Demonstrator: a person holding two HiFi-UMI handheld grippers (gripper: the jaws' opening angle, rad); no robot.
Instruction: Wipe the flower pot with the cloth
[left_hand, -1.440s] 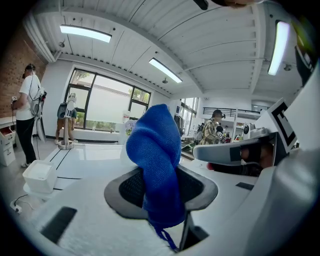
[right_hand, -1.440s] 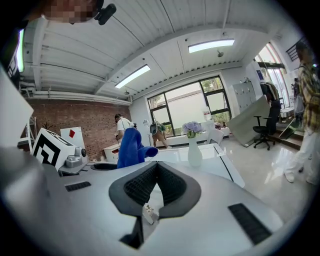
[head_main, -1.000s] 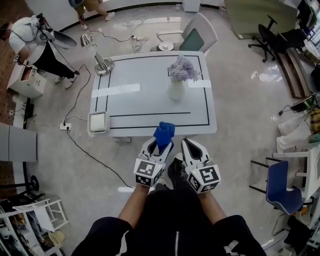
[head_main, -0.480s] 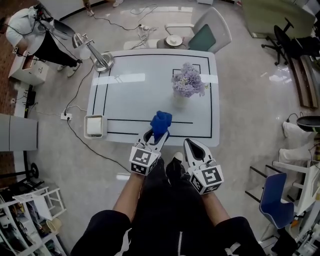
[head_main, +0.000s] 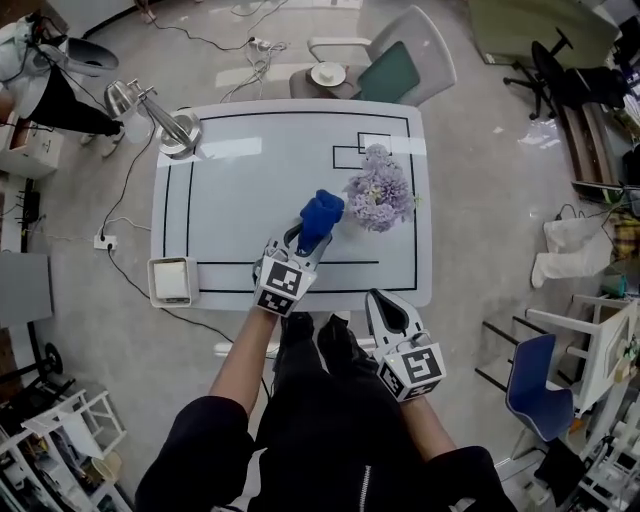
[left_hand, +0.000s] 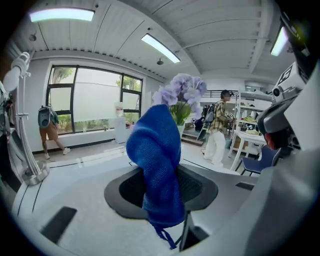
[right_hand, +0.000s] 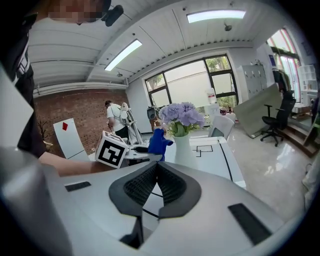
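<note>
Flower pot (right_hand: 183, 146) upright on the counter (head_main: 250, 190), right of centre, capped by lilac flowers (head_main: 380, 197). Just left of it and slightly nearer: left claw (head_main: 300, 238), clamped tight on a blue cloth (head_main: 320, 212) bunched up past the tips. Cloth tip very close to the blooms; touching or not, impossible to call. Long axis of the pot vertical, so probably a short reach rightward, then strokes along its side. Right claw (head_main: 385, 303) well back, off the near edge, tips pressed together on nothing. Clearly the farther of the two. Glossy white counter with black lines, desk lamp (head_main: 165, 120) at the far left corner. Pale polished floor, trailing cables, chair (head_main: 395, 68) beyond.
</note>
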